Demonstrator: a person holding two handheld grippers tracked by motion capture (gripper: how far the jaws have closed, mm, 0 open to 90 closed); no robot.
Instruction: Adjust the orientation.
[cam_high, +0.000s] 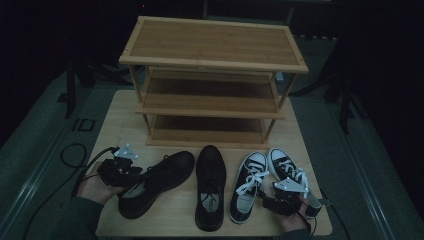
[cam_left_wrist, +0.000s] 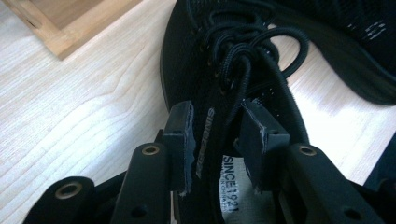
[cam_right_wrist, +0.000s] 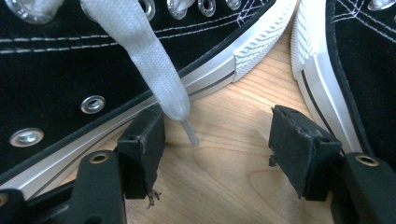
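Where fingers (cam_left_wrist: 181, 140) straddle, shoe collar (cam_left_wrist: 212, 140)

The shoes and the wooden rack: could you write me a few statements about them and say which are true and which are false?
1. Four shoes lie on the table. True.
2. The rack already holds a shoe. False: its shelves are bare.
3. The left gripper has its jaws around the collar of the black leather shoe. True.
4. The right gripper is clamped on a sneaker. False: its jaws stand open over bare wood between the two sneakers.
5. The sneaker's lace is black. False: it is white.
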